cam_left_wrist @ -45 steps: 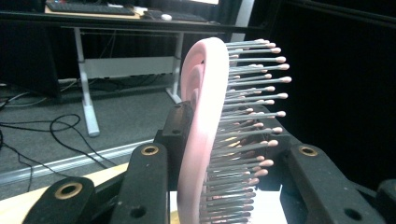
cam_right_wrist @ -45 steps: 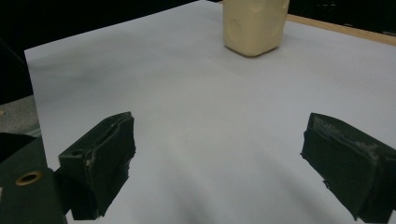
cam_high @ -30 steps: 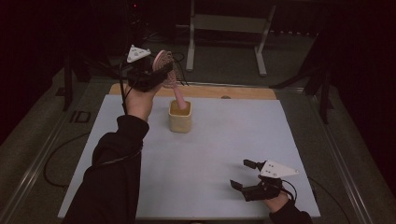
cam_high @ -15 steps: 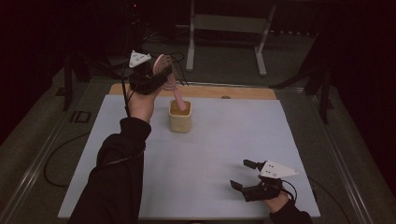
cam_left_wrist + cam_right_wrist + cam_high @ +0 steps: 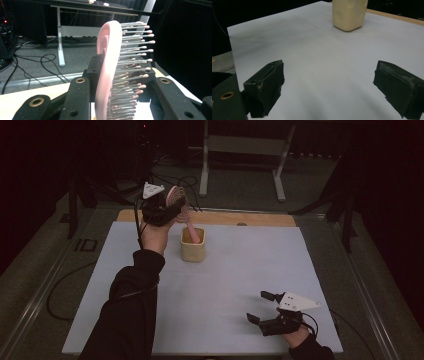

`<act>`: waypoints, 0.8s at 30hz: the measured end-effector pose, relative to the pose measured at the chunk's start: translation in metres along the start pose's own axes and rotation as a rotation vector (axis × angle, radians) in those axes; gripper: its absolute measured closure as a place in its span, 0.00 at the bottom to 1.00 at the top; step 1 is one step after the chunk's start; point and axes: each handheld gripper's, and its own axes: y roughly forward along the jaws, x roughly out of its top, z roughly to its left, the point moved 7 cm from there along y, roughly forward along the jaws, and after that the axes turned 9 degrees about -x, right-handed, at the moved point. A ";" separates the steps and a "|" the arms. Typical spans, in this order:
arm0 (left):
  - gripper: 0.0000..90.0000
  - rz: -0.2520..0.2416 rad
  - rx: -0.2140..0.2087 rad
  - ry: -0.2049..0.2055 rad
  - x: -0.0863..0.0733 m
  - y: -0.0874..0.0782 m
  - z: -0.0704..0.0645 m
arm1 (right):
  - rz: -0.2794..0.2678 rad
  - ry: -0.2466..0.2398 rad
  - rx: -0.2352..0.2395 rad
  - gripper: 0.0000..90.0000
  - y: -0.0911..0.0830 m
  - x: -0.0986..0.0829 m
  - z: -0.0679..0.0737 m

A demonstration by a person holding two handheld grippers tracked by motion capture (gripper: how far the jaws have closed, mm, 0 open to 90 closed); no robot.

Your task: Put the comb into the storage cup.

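From the high view, the left gripper (image 5: 172, 207) is up near the far edge of the table (image 5: 235, 270), clamped on the head of a pink hairbrush (image 5: 181, 212). The brush's handle slants down into the cream cup (image 5: 193, 247), which stands on the pale sheet just beside the hand. Down at the near right corner, the right gripper (image 5: 263, 306) sits low over the table, jaws spread wide, nothing in them, well apart from the cup.

Left gripper view: the hairbrush (image 5: 110, 72) stands edge-on between the black jaws, pink back to the left, bristles with rounded tips pointing right. The jaws press in on it from both sides.

Right gripper view: both jaws stand far apart over bare white surface, and the cup (image 5: 349, 13) stands off at the far end.
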 end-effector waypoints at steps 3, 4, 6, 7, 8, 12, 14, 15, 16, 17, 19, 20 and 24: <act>0.73 0.002 0.001 -0.003 -0.002 0.001 0.001 | -0.001 -0.002 0.002 0.10 0.000 0.000 0.000; 0.73 0.003 0.003 -0.005 -0.005 0.003 0.001 | -0.001 -0.001 0.003 0.10 0.000 0.000 0.000; 0.73 0.011 0.003 -0.001 -0.008 0.006 0.001 | -0.002 -0.002 0.001 0.10 0.000 0.000 0.000; 0.73 0.011 0.005 -0.002 -0.009 0.006 0.001 | -0.002 -0.003 0.001 0.10 -0.001 0.000 0.000; 0.73 0.011 0.005 -0.004 -0.010 0.007 0.002 | -0.002 -0.002 0.001 0.10 -0.001 0.000 0.000; 0.73 0.026 0.006 -0.009 -0.016 0.011 0.002 | -0.003 -0.001 0.002 0.10 -0.001 0.001 0.000; 0.73 0.028 0.007 -0.012 -0.018 0.013 0.003 | -0.002 0.000 0.002 0.10 -0.001 0.001 0.000; 0.73 0.028 0.005 -0.013 -0.019 0.014 0.003 | -0.003 0.001 0.002 0.10 -0.001 0.001 0.000; 0.73 0.031 0.005 -0.015 -0.020 0.014 0.003 | -0.002 0.000 0.001 0.10 -0.001 0.000 0.000; 0.73 0.035 0.006 -0.015 -0.022 0.015 0.004 | -0.001 -0.002 0.000 0.10 -0.001 0.000 0.000; 0.73 0.036 0.008 -0.016 -0.023 0.016 0.004 | -0.003 0.000 0.003 0.10 -0.001 0.000 0.000; 0.73 0.035 0.008 -0.019 -0.024 0.017 0.005 | -0.001 -0.003 0.000 0.10 -0.001 0.000 0.000; 0.73 0.040 0.011 -0.023 -0.028 0.019 0.006 | 0.000 -0.002 0.002 0.10 -0.001 0.000 0.000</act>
